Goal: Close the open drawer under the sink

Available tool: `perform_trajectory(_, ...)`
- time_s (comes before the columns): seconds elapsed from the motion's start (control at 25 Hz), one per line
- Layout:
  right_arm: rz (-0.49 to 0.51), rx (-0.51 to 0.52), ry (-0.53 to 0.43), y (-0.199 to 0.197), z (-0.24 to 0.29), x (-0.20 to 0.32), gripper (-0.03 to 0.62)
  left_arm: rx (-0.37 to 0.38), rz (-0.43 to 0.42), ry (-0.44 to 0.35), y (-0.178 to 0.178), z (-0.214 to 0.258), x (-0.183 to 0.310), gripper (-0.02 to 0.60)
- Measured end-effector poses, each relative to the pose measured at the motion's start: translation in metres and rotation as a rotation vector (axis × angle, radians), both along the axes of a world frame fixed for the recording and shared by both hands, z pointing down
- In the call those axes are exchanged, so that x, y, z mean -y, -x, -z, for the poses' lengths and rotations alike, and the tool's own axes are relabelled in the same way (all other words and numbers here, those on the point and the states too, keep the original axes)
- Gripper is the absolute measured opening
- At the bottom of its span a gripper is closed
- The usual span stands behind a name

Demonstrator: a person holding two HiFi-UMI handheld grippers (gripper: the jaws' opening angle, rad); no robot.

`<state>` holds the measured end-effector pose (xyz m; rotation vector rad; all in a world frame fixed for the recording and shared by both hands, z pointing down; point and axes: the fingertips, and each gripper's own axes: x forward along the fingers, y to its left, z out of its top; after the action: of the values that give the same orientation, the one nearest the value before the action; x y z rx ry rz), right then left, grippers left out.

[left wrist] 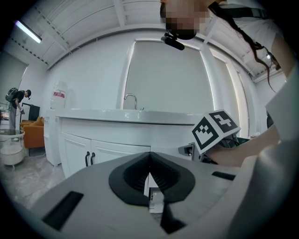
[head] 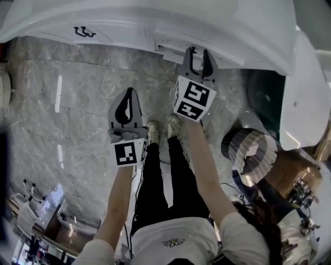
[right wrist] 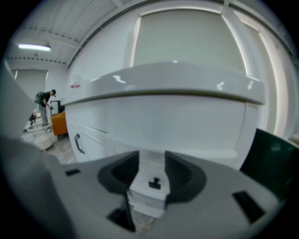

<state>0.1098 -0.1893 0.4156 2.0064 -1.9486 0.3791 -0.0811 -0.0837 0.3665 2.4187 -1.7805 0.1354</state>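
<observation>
1. Floor (head: 77, 88): grey veined stone tile, polished, with streaky light reflections.
2. Cabinet (left wrist: 107, 151) and drawer (head: 173, 41): white, smooth, painted-looking, semi-gloss.
3. Surface (head: 155, 15): white, smooth and glossy, with bright highlights along the edge.
4. Handles (head: 84, 32): dark, look like metal, low sheen.
5. Tap (left wrist: 131, 99): shiny, chrome-like metal.
6. Left gripper (head: 129, 90) and right gripper (head: 199, 52): matt grey plastic shells. Jaws lined in matt black, rubbery-looking.
7. Cube (head: 194, 98): flat matt faces, black print on white.
8. Trousers (head: 155, 191): black cloth, matt.
9. Shirt (head: 176, 240): white cloth, soft-looking.
</observation>
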Motion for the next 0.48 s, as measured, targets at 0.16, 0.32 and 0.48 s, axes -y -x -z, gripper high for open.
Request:
perform_trajectory(0.16,0.019,-0.015,-0.035,0.006,0.06,-0.01,0.184,-0.008,-0.017,-0.035,-0.004,0.052,-0.009,0.02)
perform_trajectory(0.32,0.052,-0.027,-0.115,0.008,0.138,-0.009,0.178,-0.018,0.013,-0.116,0.004,0.115,0.0,0.02)
perform_trajectory(0.48,0.111,-0.04,-0.198,0.022,0.217,-0.017,0.154,-0.033,0.086,-0.15,0.022,0.169,0.002,0.02)
